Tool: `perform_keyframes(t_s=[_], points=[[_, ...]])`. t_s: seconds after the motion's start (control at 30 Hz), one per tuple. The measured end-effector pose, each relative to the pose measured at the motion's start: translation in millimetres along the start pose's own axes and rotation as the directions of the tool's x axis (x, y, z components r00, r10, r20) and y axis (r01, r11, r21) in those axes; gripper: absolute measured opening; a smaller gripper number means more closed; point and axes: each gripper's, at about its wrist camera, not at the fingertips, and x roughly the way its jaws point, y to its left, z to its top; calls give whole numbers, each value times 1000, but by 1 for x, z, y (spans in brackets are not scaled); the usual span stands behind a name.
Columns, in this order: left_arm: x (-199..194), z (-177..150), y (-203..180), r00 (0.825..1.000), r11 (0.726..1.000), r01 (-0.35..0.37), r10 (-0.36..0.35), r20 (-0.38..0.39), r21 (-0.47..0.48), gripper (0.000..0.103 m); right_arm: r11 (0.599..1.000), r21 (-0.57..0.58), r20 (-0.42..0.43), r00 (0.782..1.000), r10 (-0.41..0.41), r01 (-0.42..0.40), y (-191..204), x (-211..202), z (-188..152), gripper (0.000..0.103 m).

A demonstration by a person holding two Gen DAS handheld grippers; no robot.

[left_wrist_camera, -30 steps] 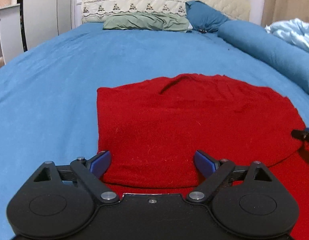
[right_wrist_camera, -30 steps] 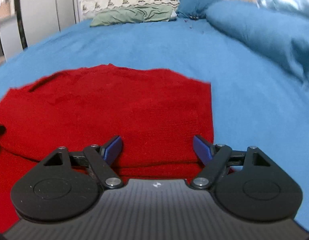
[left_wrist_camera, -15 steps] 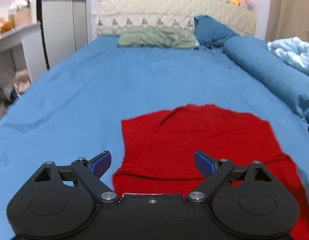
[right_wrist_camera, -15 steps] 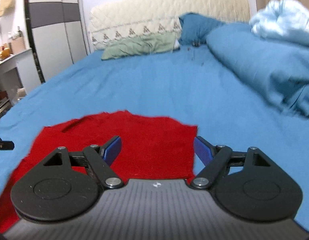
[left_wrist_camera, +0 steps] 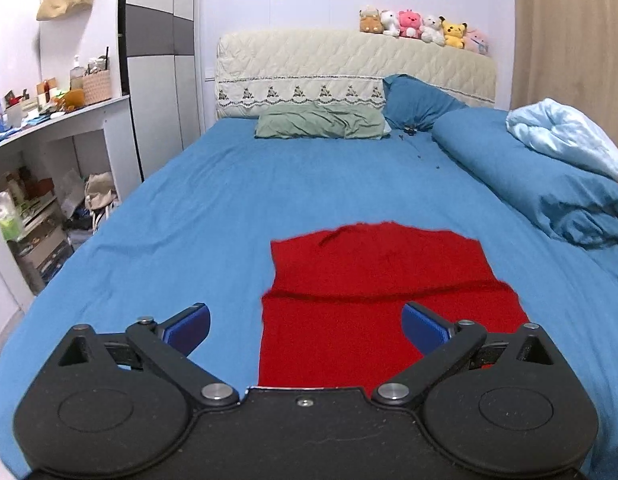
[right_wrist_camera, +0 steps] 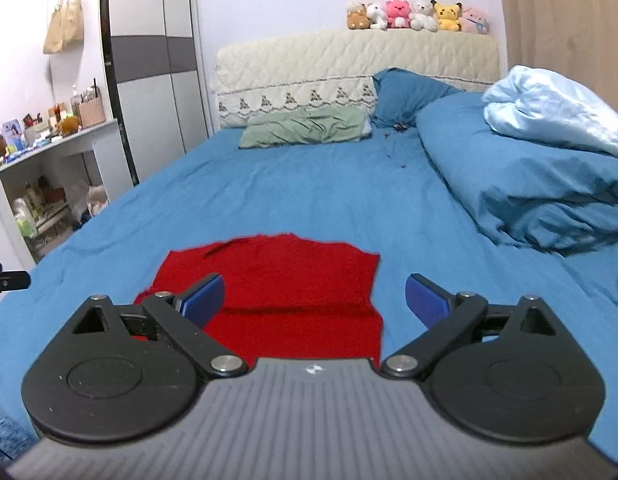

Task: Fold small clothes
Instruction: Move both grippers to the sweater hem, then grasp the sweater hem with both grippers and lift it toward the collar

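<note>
Red garment (left_wrist_camera: 373,276), knitted, is lying flat on the blue bed sheet (left_wrist_camera: 213,216) in the lower centre of both frames, its far part doubled over the near part so that a fold edge is running across it from side to side. Left gripper (left_wrist_camera: 305,326) is hovering at the bottom of the left wrist view with its jaws standing wide apart and holding nothing; one blue fingertip is showing over bare sheet at lower left, the other over the red cloth at lower right, and whether either is touching the fabric cannot be told. Right gripper (right_wrist_camera: 315,296) is sitting at the bottom of the right wrist view, jaws likewise spread and empty, the left blue pad (right_wrist_camera: 203,296) overlapping the garment in the picture and the right pad lying over blue sheet just past the garment's right edge. Green pillow (left_wrist_camera: 321,126) and dark blue pillow (left_wrist_camera: 417,100) are resting against the quilted cream headboard (left_wrist_camera: 349,68) in the upper centre. Row of plush toys (left_wrist_camera: 421,28) is sitting along the headboard's top. Rolled blue duvet (left_wrist_camera: 541,184) is occupying the right side of the frame, with a pale blue blanket (left_wrist_camera: 565,132) bunched on top of it. White shelf unit (left_wrist_camera: 49,120), cluttered with small items, is standing at the left edge.
</note>
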Motion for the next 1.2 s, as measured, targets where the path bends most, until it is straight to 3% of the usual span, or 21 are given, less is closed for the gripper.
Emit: perform_keyframes(t_s=[0.13, 0.3, 0.43, 0.6, 0.87, 1.0, 1.2], points=[[-11, -45, 8, 999, 1000, 17, -18, -50, -10, 103, 999, -15, -53, 997, -47, 46, 4, -28, -33, 103], [7, -100, 19, 987, 997, 35, -45, -151, -69, 99, 998, -8, -169, 983, -66, 66, 5, -32, -98, 103], [29, -130, 24, 976, 996, 23, -42, -214, -91, 88, 993, 13, -233, 967, -108, 114, 3, -23, -149, 103], [53, -151, 31, 965, 993, 6, -37, -261, -118, 70, 982, 14, -274, 946, -176, 186, 2, -8, -190, 87], [77, -165, 40, 947, 990, -41, -4, -321, -134, 63, 981, 36, -308, 936, -171, 191, 3, 15, -202, 80], [80, -166, 39, 947, 991, -22, -23, -321, -135, 60, 981, 18, -333, 926, -178, 194, 8, 27, -209, 69], [83, -171, 33, 944, 993, -8, -30, -328, -114, 53, 981, 13, -362, 916, -175, 192, 10, 38, -217, 63]])
